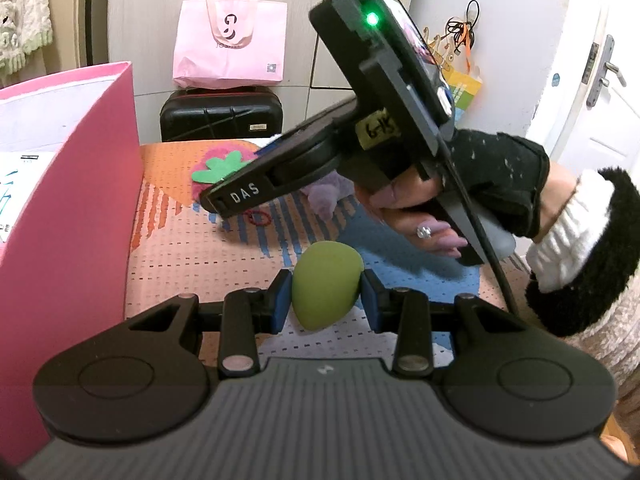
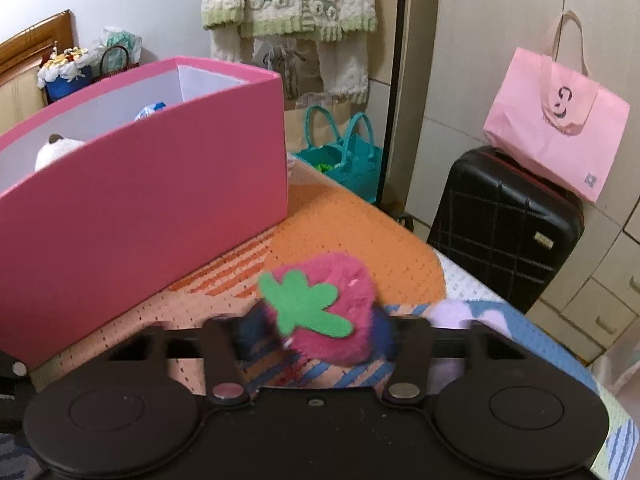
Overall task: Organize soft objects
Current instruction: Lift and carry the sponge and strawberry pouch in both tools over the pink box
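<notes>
My left gripper (image 1: pixel 326 294) is shut on a green egg-shaped sponge (image 1: pixel 324 284), held just above the patterned mat (image 1: pixel 200 256). My right gripper (image 2: pixel 316 330) is shut on a pink plush strawberry (image 2: pixel 324 308) with a green felt leaf, over the mat (image 2: pixel 352 224); in the left wrist view the strawberry (image 1: pixel 224 164) shows behind the right gripper's body (image 1: pixel 360 120). A purple plush (image 1: pixel 326 198) lies on the mat under the right hand. The pink box (image 2: pixel 152 184) stands at the left, with a white plush (image 2: pixel 58 150) inside; it also shows in the left wrist view (image 1: pixel 64 216).
A black suitcase (image 2: pixel 508 224) with a pink tote bag (image 2: pixel 560 136) on top stands beyond the mat's far edge. A teal bag (image 2: pixel 348 156) sits behind the box. A red hair tie (image 1: pixel 260 218) lies on the mat. A white door (image 1: pixel 596 80) is at the right.
</notes>
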{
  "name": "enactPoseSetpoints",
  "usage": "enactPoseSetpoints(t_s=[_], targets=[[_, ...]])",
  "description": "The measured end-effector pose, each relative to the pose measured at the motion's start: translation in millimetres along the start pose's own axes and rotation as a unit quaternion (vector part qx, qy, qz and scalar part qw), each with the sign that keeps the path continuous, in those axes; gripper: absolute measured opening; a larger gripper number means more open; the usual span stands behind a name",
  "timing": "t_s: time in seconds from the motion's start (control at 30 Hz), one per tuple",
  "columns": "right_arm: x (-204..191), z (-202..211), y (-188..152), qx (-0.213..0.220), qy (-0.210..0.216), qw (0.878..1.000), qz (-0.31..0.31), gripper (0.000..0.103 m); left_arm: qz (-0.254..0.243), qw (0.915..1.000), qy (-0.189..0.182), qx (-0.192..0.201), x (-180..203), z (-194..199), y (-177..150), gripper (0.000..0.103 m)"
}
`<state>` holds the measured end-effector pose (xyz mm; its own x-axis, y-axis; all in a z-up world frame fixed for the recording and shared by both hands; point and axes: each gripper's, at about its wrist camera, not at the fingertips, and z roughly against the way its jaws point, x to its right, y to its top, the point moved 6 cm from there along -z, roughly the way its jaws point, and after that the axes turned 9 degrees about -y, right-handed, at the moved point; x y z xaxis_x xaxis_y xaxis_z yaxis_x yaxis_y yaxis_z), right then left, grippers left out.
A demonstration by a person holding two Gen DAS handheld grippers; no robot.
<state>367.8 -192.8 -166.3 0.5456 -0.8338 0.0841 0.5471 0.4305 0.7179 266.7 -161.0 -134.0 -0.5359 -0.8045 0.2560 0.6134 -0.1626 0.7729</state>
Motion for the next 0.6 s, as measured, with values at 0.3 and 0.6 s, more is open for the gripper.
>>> enactPoseSetpoints(t_s=[0.3,0.6], targets=[[-11.7,50.0,-14.1,0.020,-0.020,0.999,-0.030,0.050,0.004,0.9999,0.003,-0.010,1.6,13.9,-3.1,0.036],[-28.0,93.9,-38.0,0.020,-0.042,0.997,-0.055,0.051,0.004,0.9999,0.005,-0.008,7.7,42.2,-12.4,0.036]])
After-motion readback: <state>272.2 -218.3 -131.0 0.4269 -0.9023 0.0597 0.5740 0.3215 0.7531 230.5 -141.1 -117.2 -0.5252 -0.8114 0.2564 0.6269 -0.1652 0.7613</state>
